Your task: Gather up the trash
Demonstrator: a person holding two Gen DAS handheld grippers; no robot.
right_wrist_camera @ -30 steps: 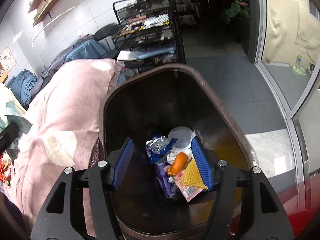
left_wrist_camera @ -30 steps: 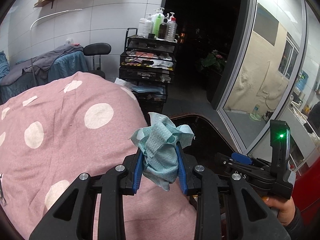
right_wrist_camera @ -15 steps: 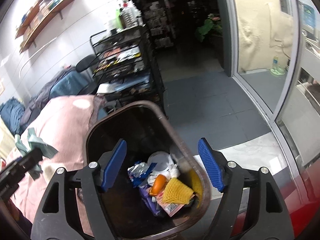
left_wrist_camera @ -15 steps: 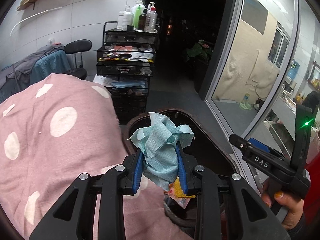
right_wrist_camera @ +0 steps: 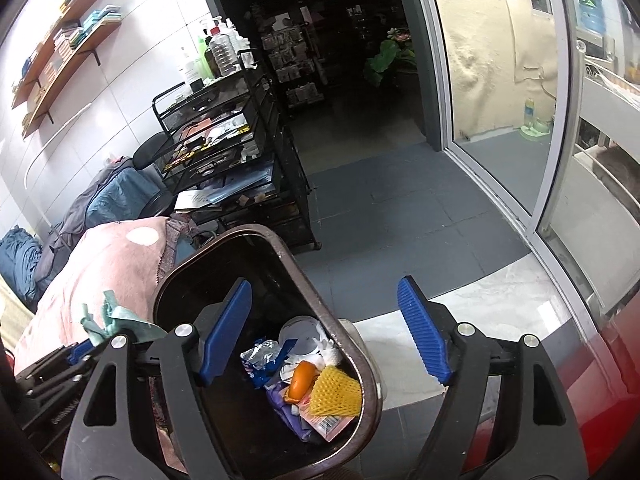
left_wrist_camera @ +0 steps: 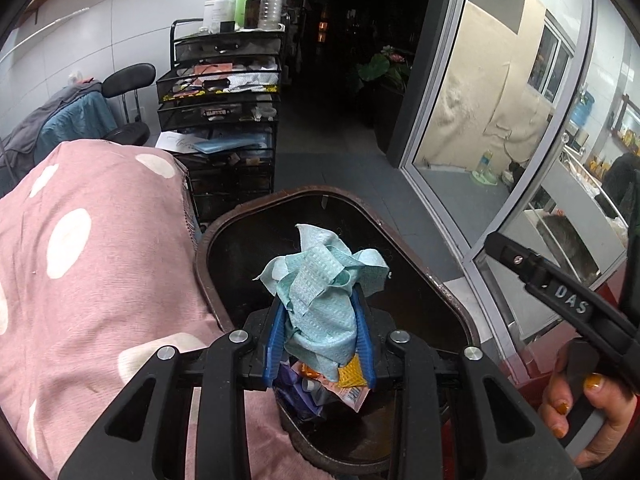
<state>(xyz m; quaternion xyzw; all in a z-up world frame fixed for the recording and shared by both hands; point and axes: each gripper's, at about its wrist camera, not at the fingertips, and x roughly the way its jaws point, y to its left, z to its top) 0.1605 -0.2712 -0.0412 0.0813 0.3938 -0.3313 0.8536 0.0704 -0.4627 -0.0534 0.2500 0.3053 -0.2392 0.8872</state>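
My left gripper [left_wrist_camera: 320,340] is shut on a crumpled light blue cloth [left_wrist_camera: 320,296] and holds it over the open dark brown trash bin [left_wrist_camera: 424,276]. The bin holds several pieces of trash, among them a yellow foam net [right_wrist_camera: 334,392] and an orange item [right_wrist_camera: 301,376]. My right gripper [right_wrist_camera: 324,328] is open and empty, above the bin's right rim [right_wrist_camera: 320,300]. The cloth also shows at the left of the right wrist view [right_wrist_camera: 116,318].
A pink blanket with white dots [left_wrist_camera: 80,260] lies left of the bin. A black mesh cart [left_wrist_camera: 224,120] with bottles on top stands behind it. A glass sliding door [left_wrist_camera: 480,120] is to the right, and a grey tiled floor [right_wrist_camera: 392,216] lies beyond.
My left gripper has carried the cloth right, from over the pink blanket to over the bin. My right gripper has risen and pulled back to the right, and its jaws have opened wider.
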